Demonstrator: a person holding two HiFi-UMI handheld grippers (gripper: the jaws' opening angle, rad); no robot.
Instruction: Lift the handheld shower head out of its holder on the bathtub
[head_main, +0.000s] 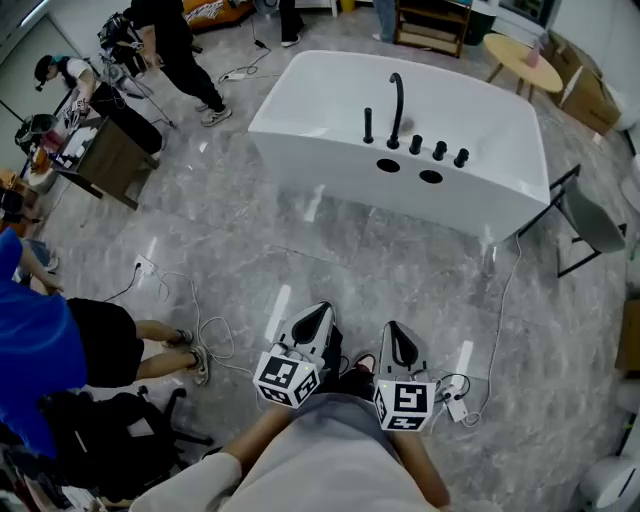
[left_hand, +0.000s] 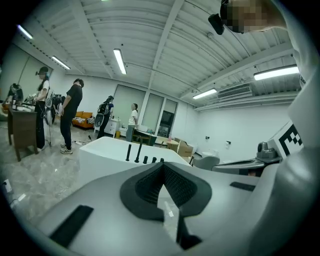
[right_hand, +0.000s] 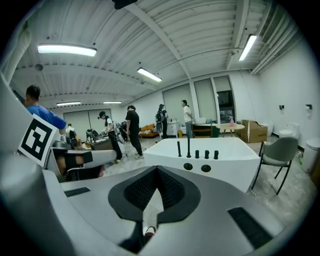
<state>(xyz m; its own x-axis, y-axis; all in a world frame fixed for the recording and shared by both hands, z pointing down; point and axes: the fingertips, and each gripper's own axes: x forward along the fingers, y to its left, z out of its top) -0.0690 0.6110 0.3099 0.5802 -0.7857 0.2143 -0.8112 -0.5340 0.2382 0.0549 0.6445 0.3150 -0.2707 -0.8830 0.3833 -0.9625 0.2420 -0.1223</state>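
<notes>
- The white freestanding bathtub (head_main: 320, 165) stood on the grey marbled floor (head_main: 250, 240), well apart from both grippers.
- The slim, black, rod-shaped handheld shower head (head_main: 368, 125) stood upright on the near rim of the bathtub. Its holder was too small to make out.
- A tall curved black spout (head_main: 397, 100) rose just to the right of the handheld shower head. Three short black knobs (head_main: 439, 150) followed in a row further right.
- The left gripper (head_main: 316, 318) was held low in front of the person and aimed towards the bathtub. Its jaws were pressed together, with nothing between the ribbed black pads.
- The right gripper (head_main: 397, 338) was held just beside the left one, aimed the same way. Its jaws were likewise together and empty.
- Neither gripper touched the bathtub or any fitting on it.
- A grey chair with a black frame (head_main: 590, 215) stood at the right end of the bathtub.
- A brown wooden cabinet (head_main: 110, 160) stood far to the left, and a person in dark clothes (head_main: 175, 45) stood near it.
</notes>
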